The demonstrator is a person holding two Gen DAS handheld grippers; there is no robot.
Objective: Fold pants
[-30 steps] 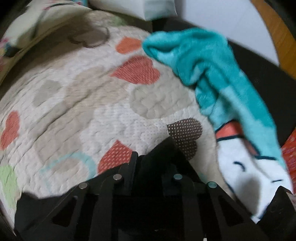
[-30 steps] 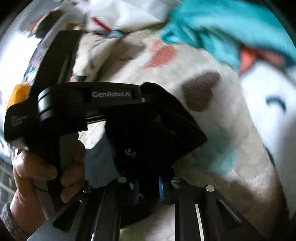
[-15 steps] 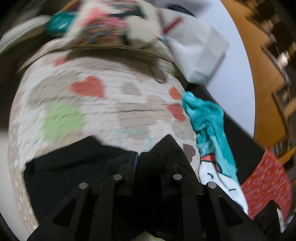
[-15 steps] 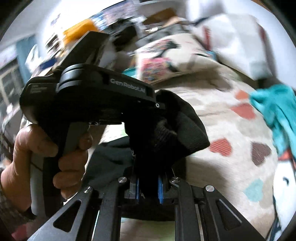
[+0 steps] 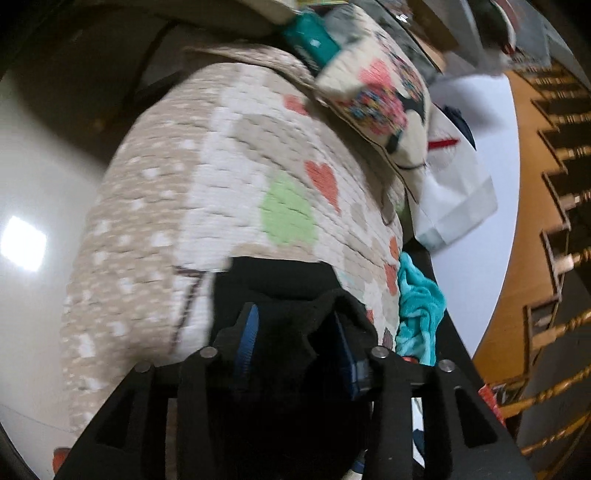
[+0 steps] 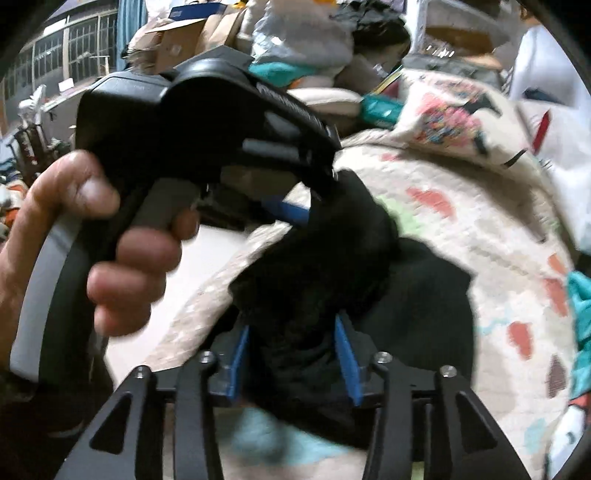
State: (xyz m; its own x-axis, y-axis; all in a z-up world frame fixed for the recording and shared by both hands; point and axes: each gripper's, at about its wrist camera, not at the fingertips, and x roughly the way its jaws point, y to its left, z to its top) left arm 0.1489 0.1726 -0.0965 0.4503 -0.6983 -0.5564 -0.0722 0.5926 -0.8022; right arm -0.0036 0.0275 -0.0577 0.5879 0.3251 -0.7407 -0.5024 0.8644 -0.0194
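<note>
Black pants lie on a quilted heart-print mat and show again in the right wrist view as dark pants on that mat. My left gripper has its jaws opening, and a bunched fold of the black fabric sits loosely between the blue pads. My right gripper is opening too, with a thick bunch of the same fabric between its pads. A hand holds the left gripper just above and to the left of it.
A teal fleece garment lies at the mat's right edge. A patterned pillow and white cloth sit at the far end. Pale floor is on the left, wooden chairs on the right, boxes and bags behind.
Both grippers swept across the mat with the black fabric and rolled. Their jaws, shut on the fabric before, now stand apart with blue pads showing.
</note>
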